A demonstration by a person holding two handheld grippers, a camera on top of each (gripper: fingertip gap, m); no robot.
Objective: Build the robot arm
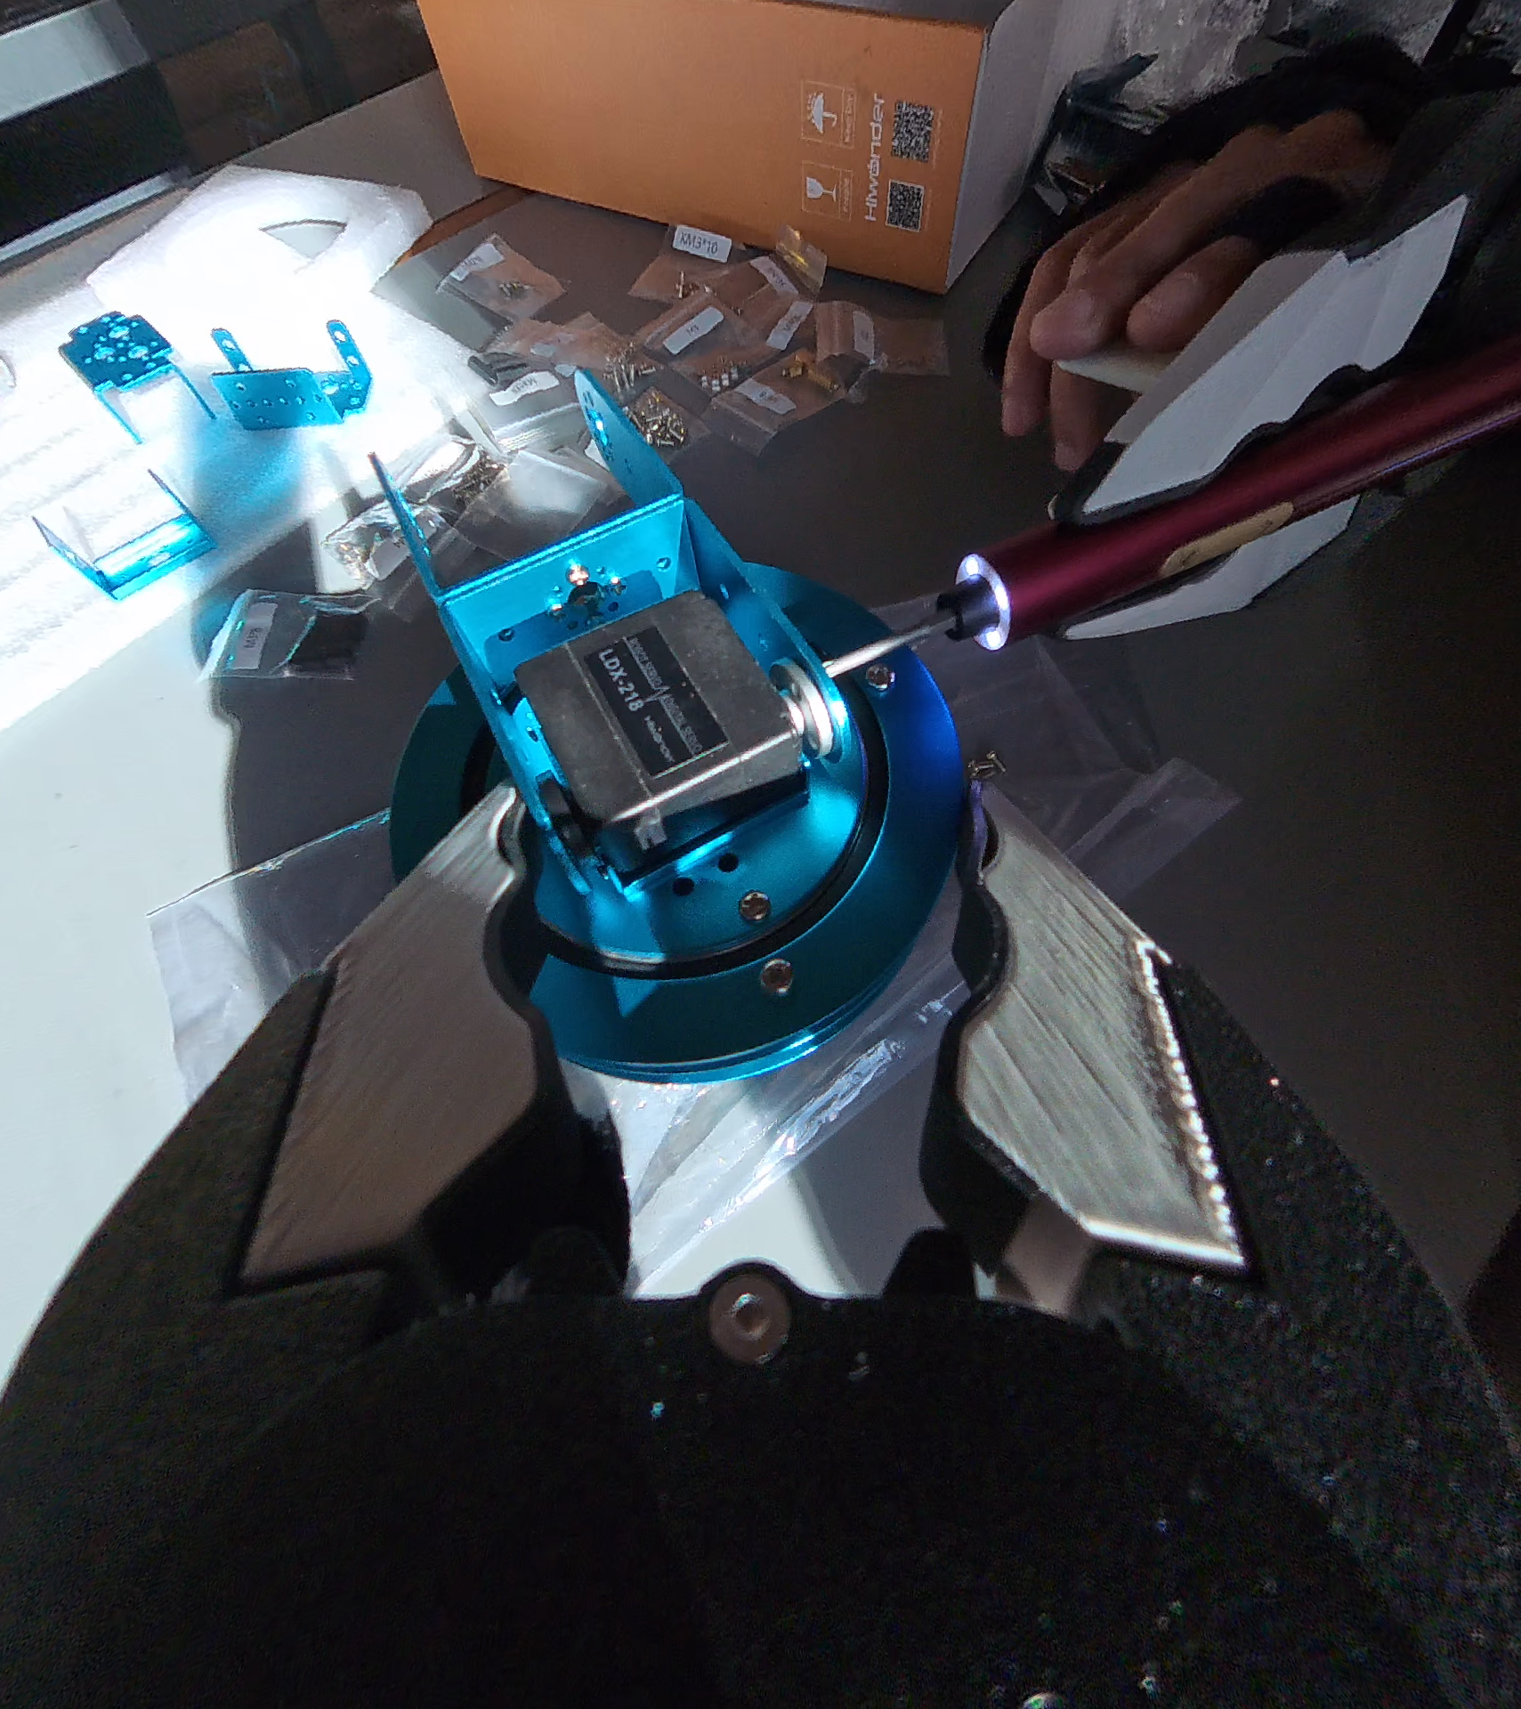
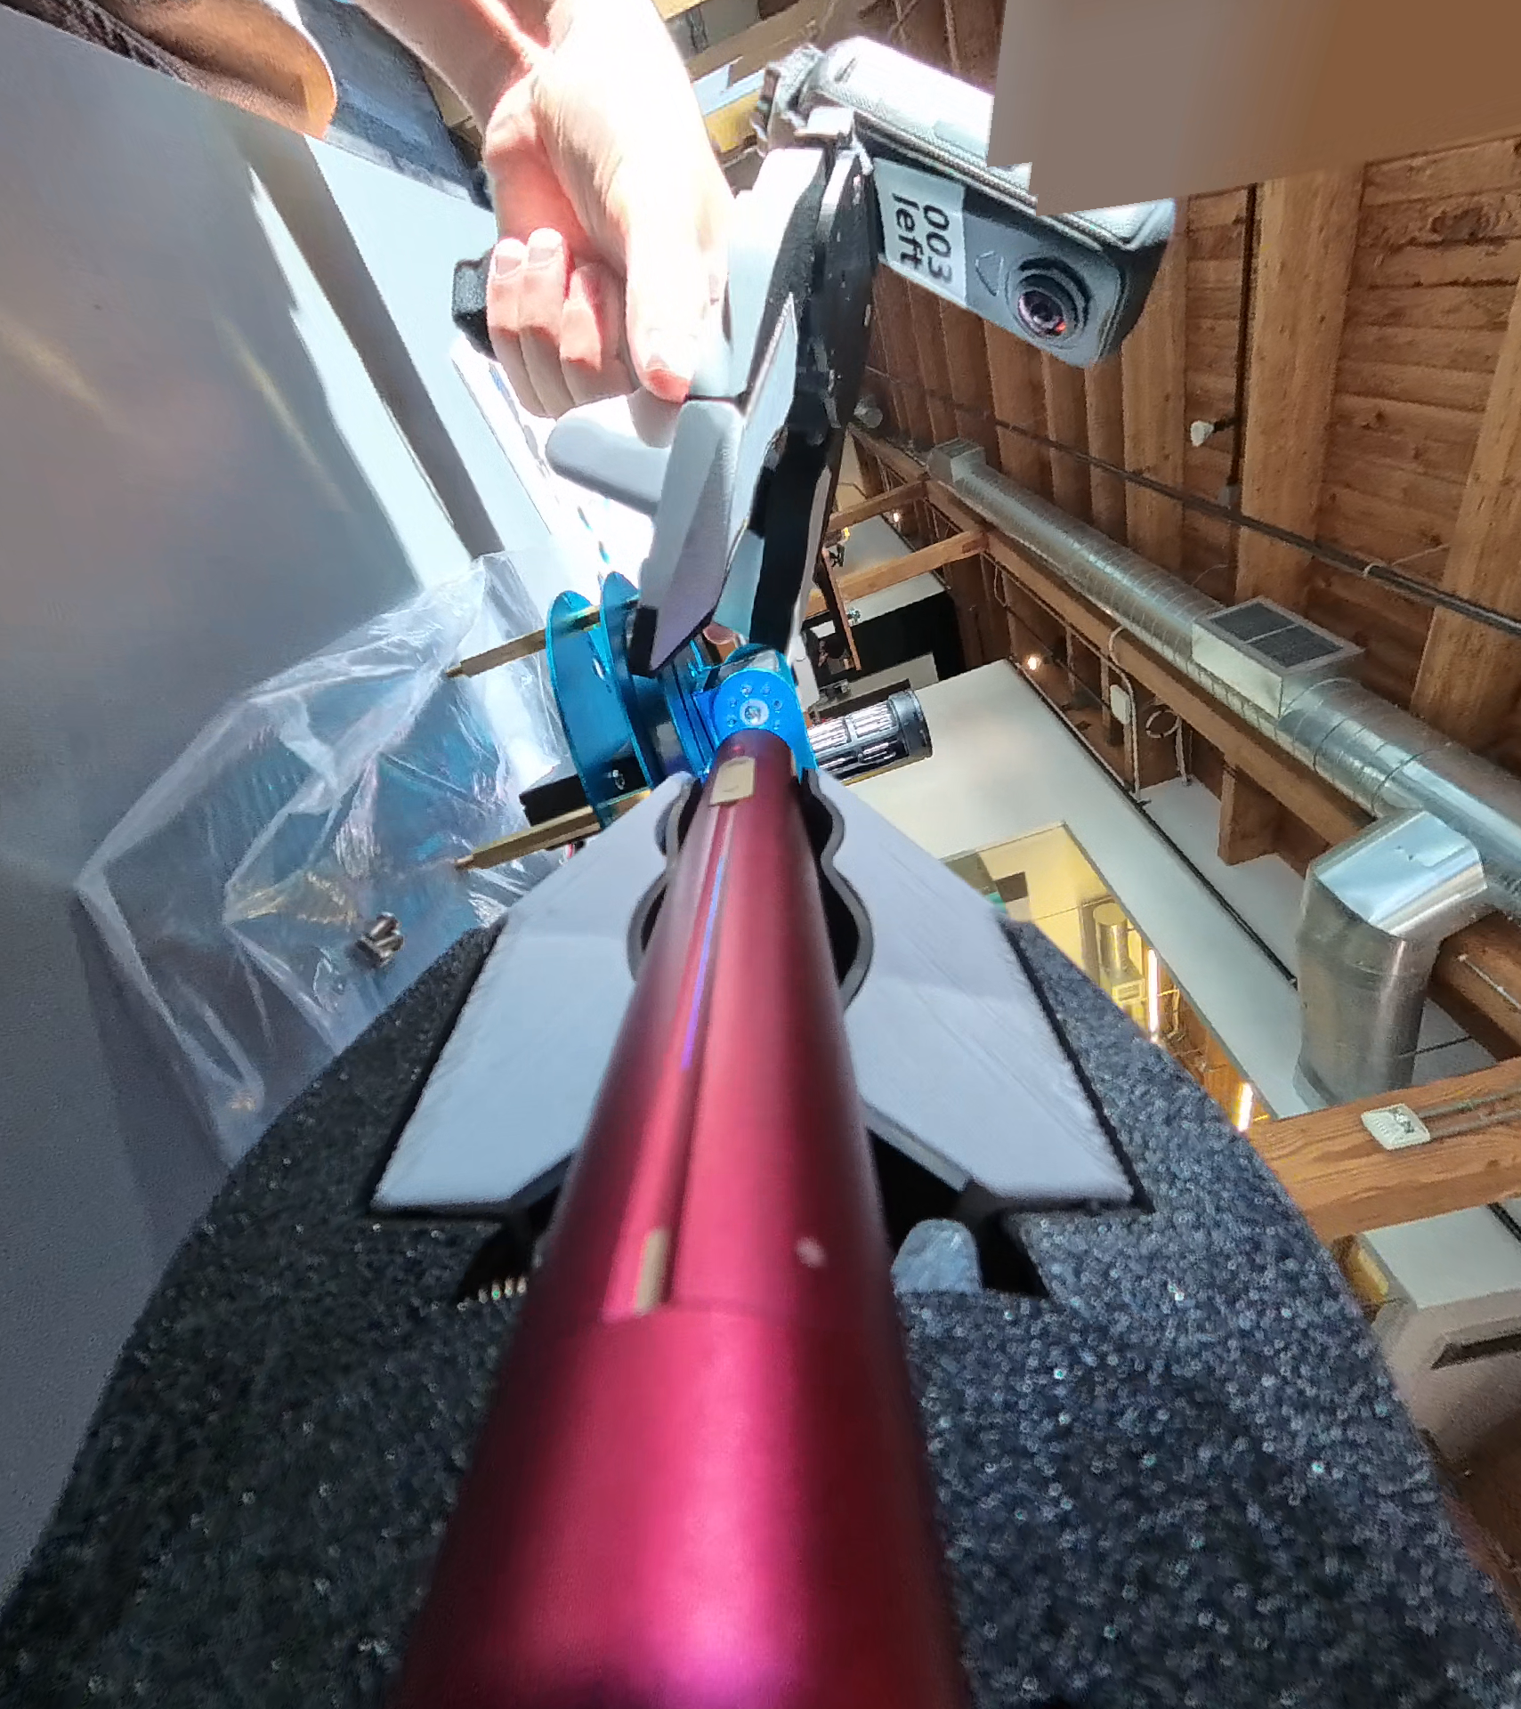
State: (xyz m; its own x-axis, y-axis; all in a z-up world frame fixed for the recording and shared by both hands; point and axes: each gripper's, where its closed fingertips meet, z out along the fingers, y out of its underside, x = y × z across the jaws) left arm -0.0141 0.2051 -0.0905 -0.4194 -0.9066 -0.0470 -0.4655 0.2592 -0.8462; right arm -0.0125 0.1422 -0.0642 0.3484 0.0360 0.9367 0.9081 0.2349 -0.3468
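Note:
My left gripper [image 1: 733, 832] is shut on a round blue metal base [image 1: 719, 980], one finger on each side of its rim. On the base stand a blue bracket [image 1: 590, 564] and a grey servo [image 1: 655, 731] with a black label. My right gripper [image 2: 742, 805] is shut on a red electric screwdriver [image 2: 719, 1156]. The screwdriver [image 1: 1200, 527] comes in from the right with its ring light on, and its thin bit touches the silver disc [image 1: 807, 717] at the servo's end. In the right wrist view the screwdriver points at the bracket's round end [image 2: 752, 712], and the left gripper [image 2: 719, 638] clamps the base [image 2: 590, 703].
An orange cardboard box [image 1: 701, 111] stands at the back. Several small bags of screws [image 1: 738, 342], loose blue brackets [image 1: 285, 388] and white foam [image 1: 257, 250] lie behind the base. A clear plastic bag [image 1: 1108, 795] lies under it. A loose screw [image 2: 379, 934] rests on the bag.

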